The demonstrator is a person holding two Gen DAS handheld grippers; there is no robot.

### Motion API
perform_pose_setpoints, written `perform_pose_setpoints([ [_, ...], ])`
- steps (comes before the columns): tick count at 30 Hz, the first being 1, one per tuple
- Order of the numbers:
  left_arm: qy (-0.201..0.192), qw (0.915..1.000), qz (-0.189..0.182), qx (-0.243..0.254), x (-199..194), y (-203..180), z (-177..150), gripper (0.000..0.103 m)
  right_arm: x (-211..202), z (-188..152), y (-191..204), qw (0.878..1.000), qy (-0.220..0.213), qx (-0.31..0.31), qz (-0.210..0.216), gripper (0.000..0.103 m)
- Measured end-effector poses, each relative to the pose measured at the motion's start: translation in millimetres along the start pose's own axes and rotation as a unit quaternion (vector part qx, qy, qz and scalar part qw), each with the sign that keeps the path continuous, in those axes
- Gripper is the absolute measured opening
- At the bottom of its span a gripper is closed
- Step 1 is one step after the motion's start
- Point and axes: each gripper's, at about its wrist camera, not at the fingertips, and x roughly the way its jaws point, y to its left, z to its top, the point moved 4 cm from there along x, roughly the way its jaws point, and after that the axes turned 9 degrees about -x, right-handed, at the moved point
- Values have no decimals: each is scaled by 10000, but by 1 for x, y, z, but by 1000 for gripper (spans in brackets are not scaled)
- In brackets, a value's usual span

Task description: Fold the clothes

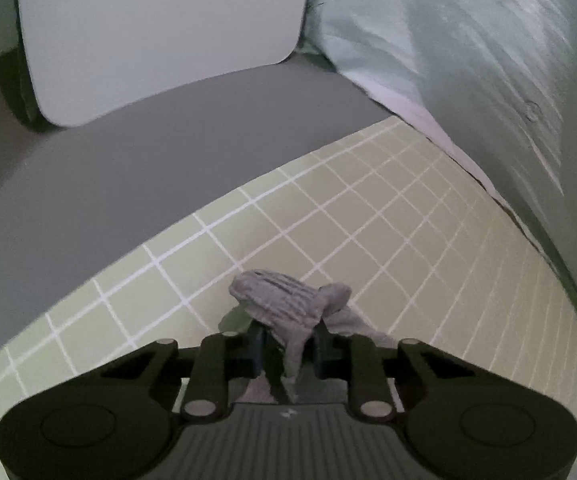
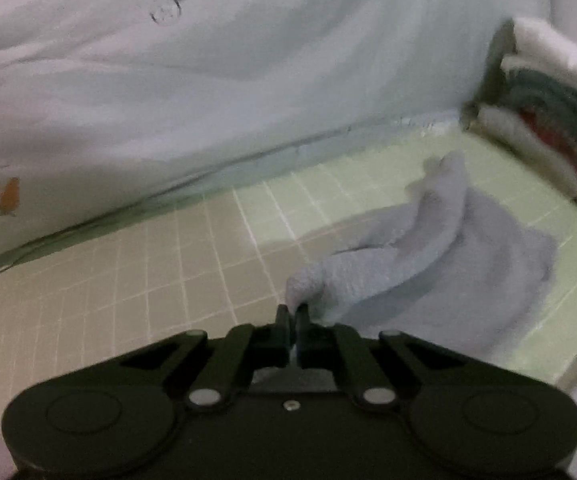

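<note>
Grey cloth [image 2: 440, 264] pinched in left tool [image 1: 288, 340] and right tool [image 2: 293, 314], over green checked mat [image 1: 368, 216]

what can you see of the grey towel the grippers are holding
The grey towel looks like soft, ribbed terry cloth, pale grey-lilac. It lies crumpled on the green grid mat, one fold peaking upward. The right gripper pinches a bunched corner; the left gripper clamps another bunched part.

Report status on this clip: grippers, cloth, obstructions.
Left gripper shut on grey cloth. Right gripper shut on cloth corner. Folded pile sits apart, nothing blocking.
</note>
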Motion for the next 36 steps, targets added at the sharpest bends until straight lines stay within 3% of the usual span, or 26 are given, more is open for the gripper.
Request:
perform_pose_setpoints([
  [5, 4, 9995, -194, -249, -5, 19, -10, 22, -22, -16, -16, 9996, -238, -163, -18, 3],
  [9, -149, 9992, -349, -104, -13, 14, -7, 20, -38, -24, -25, 9985, -443, -317, -20, 3],
  [12, -350, 9977, -574, 49, -15, 0, 7, 17, -38, 7, 0, 9946, -801, -649, 158, 3],
  [17, -727, 9923, -1001, 11, -7, -28, 45, 16, -31, 92, 66, 9791, -1546, -1171, 608, 3],
  [18, -761, 9921, -995, 4, -2, -32, 51, 17, -31, 106, 81, 9728, -1743, -1352, 704, 4],
  [19, -724, 9935, -877, -94, 7, -34, 55, 20, -29, 116, 94, 9681, -1812, -1547, 780, 15],
  [20, -658, 9950, -719, -229, 16, -34, 58, 23, -26, 121, 103, 9658, -1764, -1724, 800, 27],
  [21, -584, 9959, -598, -352, 23, -34, 60, 31, -23, 126, 113, 9632, -1715, -1900, 820, 55],
  [22, -507, 9964, -494, -469, 28, -32, 60, 35, -21, 126, 118, 9618, -1666, -2020, 803, 65],
  [24, -548, 9962, -442, -503, 27, -31, 58, 60, -18, 113, 116, 9620, -1565, -2131, 681, 67],
  [26, -580, 9969, -320, -426, 24, -28, 52, 75, -13, 94, 108, 9656, -1360, -2133, 604, 75],
  [31, -240, 9990, -9, -379, 27, -11, 29, 75, 11, 44, 58, 9887, -537, -1387, 205, 78],
  [36, -7, 9999, 172, -15, 29, -11, -1, 75, 20, 25, 15, 9997, -203, -126, 21, 85],
])
